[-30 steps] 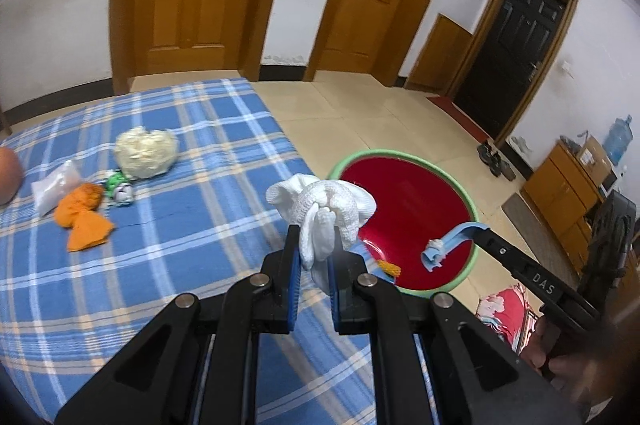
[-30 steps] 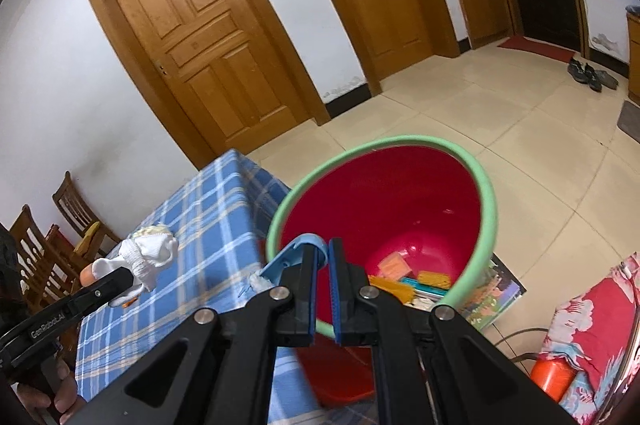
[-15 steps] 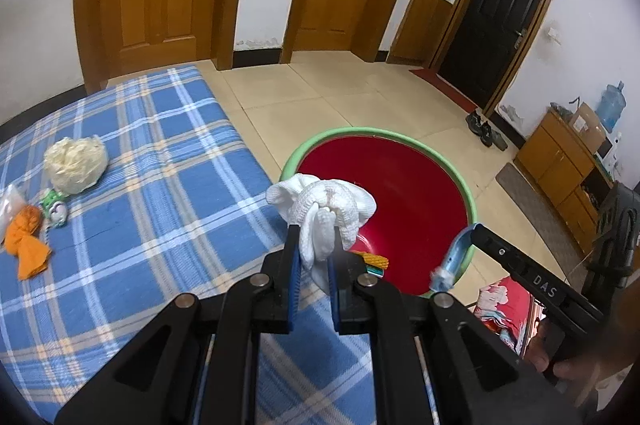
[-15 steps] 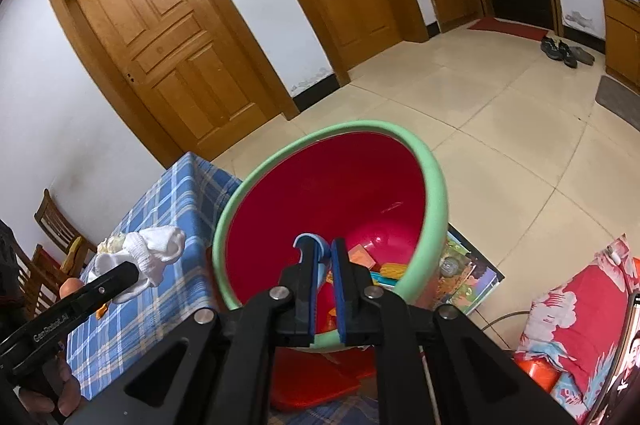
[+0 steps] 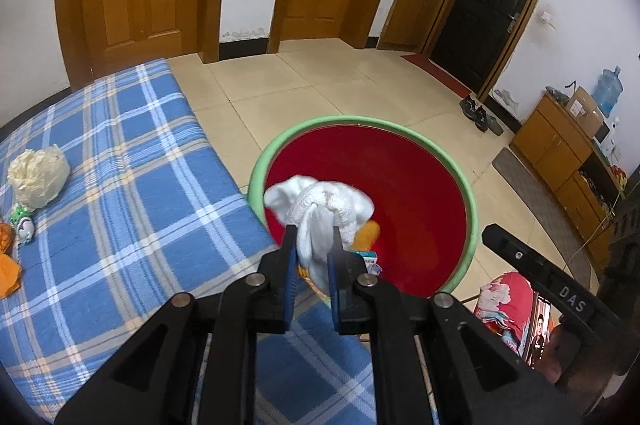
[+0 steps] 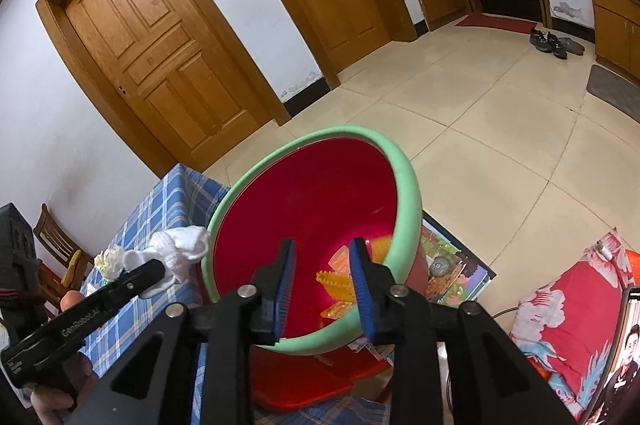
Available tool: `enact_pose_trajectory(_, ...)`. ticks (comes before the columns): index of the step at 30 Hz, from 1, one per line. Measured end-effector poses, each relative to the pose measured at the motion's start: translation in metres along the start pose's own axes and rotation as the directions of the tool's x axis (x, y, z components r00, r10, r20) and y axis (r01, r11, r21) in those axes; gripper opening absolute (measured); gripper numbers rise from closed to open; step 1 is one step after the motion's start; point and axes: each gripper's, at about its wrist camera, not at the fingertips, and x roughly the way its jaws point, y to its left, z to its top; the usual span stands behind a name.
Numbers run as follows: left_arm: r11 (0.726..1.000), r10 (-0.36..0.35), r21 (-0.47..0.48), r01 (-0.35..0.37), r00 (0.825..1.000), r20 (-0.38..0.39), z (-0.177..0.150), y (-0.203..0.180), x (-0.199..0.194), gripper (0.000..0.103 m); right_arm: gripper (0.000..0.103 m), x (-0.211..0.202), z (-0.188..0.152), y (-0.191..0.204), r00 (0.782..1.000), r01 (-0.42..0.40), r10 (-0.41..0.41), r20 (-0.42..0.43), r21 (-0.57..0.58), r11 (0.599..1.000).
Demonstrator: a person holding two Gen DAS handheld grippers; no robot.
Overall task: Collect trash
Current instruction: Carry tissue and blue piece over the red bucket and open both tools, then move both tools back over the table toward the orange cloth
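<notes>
Right gripper [image 6: 322, 267] first: its 2 blue-padded jaws are opening over the red basin [image 6: 404, 217], and we see nothing between them, only orange and yellow scraps [image 6: 336, 281] lying down on the basin floor. Across to the left gripper [image 5: 313, 253]: jaws pinched tight on a white knitted cloth [image 5: 318, 205], which bulges above the pads and hangs right at the basin's near rim, where the blue checked bed [image 5: 132, 209] ends. So we judge we're at the drop-off step, with 1 piece left to release (the cloth looks soft, so it may cling to a pad). Next we need the cloth carried fully over the red hollow, then the jaws spread. Further out, a pale crumpled wad [image 5: 38, 175] and orange bits [image 5: 8, 269] wait on the bed.
</notes>
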Motion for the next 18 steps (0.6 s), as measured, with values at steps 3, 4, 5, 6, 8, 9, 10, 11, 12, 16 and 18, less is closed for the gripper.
enact_pose_trajectory(3,1.0,0.01,0.007,-0.01,1.0,-0.002,0.001,-0.003,0.003,0.026,0.033,-0.001,0.0,0.0,1.0,0.002,-0.002,0.002,0.001,1.0)
enact_pose_trajectory(4,1.0,0.015,0.004,-0.015,1.0,-0.003,0.001,-0.004,0.004,0.032,0.035,-0.001,0.0,0.0,1.0,0.001,-0.001,0.001,0.001,1.0)
enact_pose_trajectory(5,1.0,0.018,-0.003,-0.018,1.0,-0.001,0.0,-0.004,0.003,0.038,0.036,-0.002,0.0,0.0,1.0,-0.002,0.002,0.0,0.001,1.0)
enact_pose_trajectory(6,1.0,0.019,-0.005,-0.019,1.0,0.0,-0.001,-0.003,0.003,0.039,0.037,-0.002,0.0,0.0,1.0,-0.009,0.009,0.0,0.003,1.0)
enact_pose_trajectory(8,1.0,0.023,-0.011,-0.023,1.0,-0.005,-0.002,-0.002,0.002,0.041,0.038,-0.003,0.0,0.001,1.0,-0.015,0.015,0.0,0.004,1.0)
enact_pose_trajectory(9,1.0,0.026,-0.017,-0.026,1.0,-0.007,-0.002,-0.001,0.002,0.043,0.04,-0.003,0.0,0.002,1.0,-0.019,0.019,0.0,0.004,1.0)
enact_pose_trajectory(10,0.999,0.027,-0.024,-0.027,1.0,-0.006,-0.003,0.0,0.001,0.043,0.042,-0.004,-0.001,0.002,1.0,-0.02,0.02,0.0,0.004,1.0)
enact_pose_trajectory(11,0.999,0.028,-0.028,-0.028,1.0,-0.005,-0.003,0.001,0.0,0.044,0.043,-0.005,-0.001,0.003,1.0,-0.022,0.022,0.002,0.003,1.0)
enact_pose_trajectory(12,0.999,0.03,-0.031,-0.03,1.0,-0.005,-0.004,0.001,-0.001,0.046,0.045,-0.006,-0.001,0.005,1.0,-0.024,0.024,0.005,0.002,1.0)
enact_pose_trajectory(16,0.997,0.04,-0.059,-0.04,0.999,0.002,-0.007,0.008,-0.008,0.053,0.047,-0.011,-0.002,0.008,1.0,-0.024,0.024,0.011,-0.002,1.0)
enact_pose_trajectory(18,0.996,0.046,-0.077,-0.045,0.999,0.01,-0.008,0.012,-0.013,0.054,0.047,-0.012,-0.004,0.01,1.0,-0.016,0.016,0.013,0.0,1.0)
